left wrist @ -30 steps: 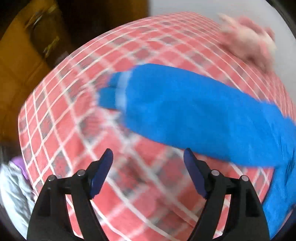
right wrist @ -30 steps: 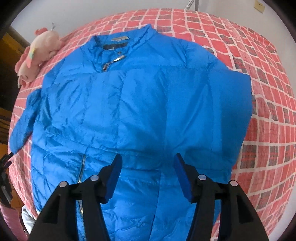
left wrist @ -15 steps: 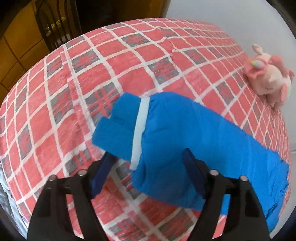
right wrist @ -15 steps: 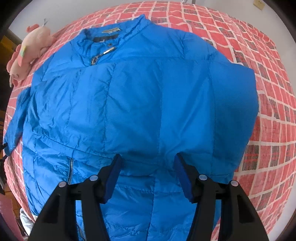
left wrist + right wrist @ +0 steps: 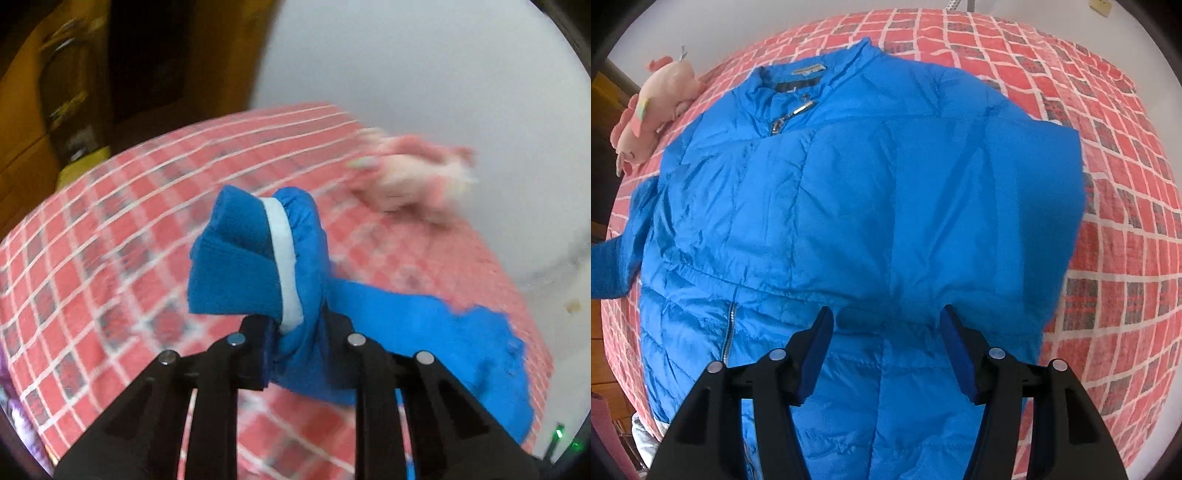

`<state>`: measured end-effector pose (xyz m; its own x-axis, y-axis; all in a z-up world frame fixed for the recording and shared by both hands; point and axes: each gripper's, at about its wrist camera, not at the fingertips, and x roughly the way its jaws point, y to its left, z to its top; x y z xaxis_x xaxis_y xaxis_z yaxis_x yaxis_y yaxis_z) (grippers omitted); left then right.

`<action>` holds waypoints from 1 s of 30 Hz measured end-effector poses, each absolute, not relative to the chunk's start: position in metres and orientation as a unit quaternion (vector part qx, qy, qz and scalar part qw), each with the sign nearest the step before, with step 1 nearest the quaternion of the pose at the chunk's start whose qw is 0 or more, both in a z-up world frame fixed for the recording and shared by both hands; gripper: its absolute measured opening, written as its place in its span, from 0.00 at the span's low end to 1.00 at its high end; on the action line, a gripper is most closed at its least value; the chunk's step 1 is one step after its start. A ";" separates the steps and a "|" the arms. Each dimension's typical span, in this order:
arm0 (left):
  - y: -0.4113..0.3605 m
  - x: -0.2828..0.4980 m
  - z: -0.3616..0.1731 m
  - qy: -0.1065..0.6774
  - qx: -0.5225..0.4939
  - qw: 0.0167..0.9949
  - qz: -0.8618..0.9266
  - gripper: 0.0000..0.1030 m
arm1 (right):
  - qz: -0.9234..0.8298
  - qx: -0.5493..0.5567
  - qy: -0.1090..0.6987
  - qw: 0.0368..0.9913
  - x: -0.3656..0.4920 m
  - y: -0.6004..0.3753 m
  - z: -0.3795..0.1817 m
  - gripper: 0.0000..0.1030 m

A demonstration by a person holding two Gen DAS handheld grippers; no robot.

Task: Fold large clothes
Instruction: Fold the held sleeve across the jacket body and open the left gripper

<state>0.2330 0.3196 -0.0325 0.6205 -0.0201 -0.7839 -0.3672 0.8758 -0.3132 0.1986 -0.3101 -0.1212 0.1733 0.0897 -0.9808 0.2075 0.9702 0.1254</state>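
Note:
A large blue padded jacket [image 5: 849, 206] lies front up on a red checked bed cover [image 5: 1126, 206], collar at the far side, its right sleeve folded in over the body. My left gripper [image 5: 295, 332] is shut on the jacket's left sleeve cuff [image 5: 255, 258], which has a white band, and holds it lifted above the bed. The sleeve trails down to the right. My right gripper [image 5: 886, 328] is open and empty, hovering over the lower middle of the jacket.
A pink plush toy [image 5: 653, 114] lies at the bed's far left corner, blurred in the left wrist view [image 5: 410, 177]. A white wall runs behind the bed. Dark wooden furniture [image 5: 74, 92] stands off the bed's left side.
My left gripper closed on the sleeve cuff and lifted it off the bed. The right gripper stayed open and shifted only slightly over the jacket.

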 end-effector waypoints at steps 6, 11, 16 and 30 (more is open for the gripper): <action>0.206 0.238 0.009 0.411 -0.176 0.894 -0.018 0.17 | -0.045 0.118 0.637 0.761 0.187 -0.319 -0.119 0.58; 0.100 0.249 0.011 0.423 -0.133 0.889 -0.117 0.17 | -0.047 0.125 0.635 0.761 0.184 -0.325 -0.120 0.58; 0.024 0.267 -0.032 0.465 -0.089 0.868 -0.147 0.17 | -0.044 0.127 0.634 0.762 0.183 -0.326 -0.123 0.58; -0.008 0.263 -0.092 0.525 -0.073 0.813 -0.243 0.54 | -0.034 0.135 0.636 0.759 0.187 -0.333 -0.132 0.59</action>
